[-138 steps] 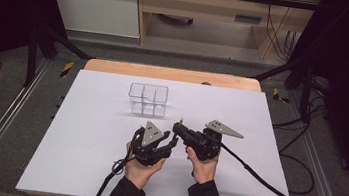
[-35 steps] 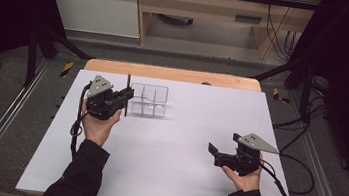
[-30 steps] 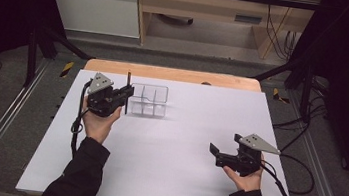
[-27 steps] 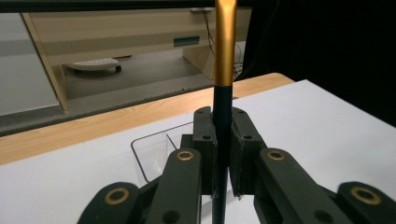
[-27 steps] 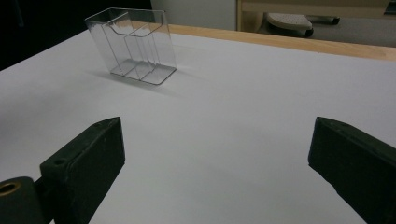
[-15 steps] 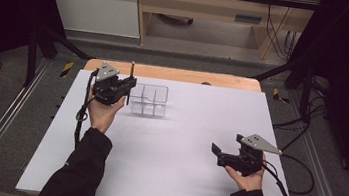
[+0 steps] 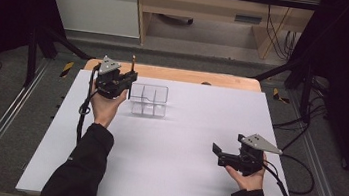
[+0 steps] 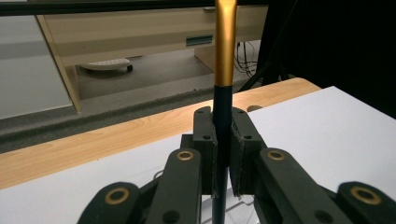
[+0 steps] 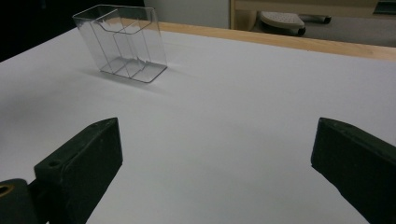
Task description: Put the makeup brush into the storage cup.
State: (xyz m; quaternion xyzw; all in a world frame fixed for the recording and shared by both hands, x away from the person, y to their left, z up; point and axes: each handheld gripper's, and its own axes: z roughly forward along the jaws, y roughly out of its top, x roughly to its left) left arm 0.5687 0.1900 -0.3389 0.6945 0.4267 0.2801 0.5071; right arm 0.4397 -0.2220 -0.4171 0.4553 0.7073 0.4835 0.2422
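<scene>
A clear plastic organizer box point(image 7: 148, 99) with several compartments stands on the white table at the back centre-left; it also shows far left in the right gripper view as the box point(image 9: 122, 43). My left gripper point(image 7: 130, 76) is raised just left of the box, shut on a slim pen point(image 8: 223, 79) with a dark barrel and a gold upper part, held upright. The pen point(image 7: 133, 63) sticks up above the jaws. My right gripper point(image 7: 217, 153) rests low near the table's right front, open, nothing between its jaws.
The white board point(image 7: 177, 143) covers a wooden tabletop whose far edge point(image 7: 180, 75) shows behind the box. Beyond it are a wooden desk point(image 7: 214, 7) and cables on the floor. Black frame rails run along both sides.
My left gripper carried the upright pen from the table's left middle up and back, toward the box's left side. The right gripper stayed open in place at the right front.
</scene>
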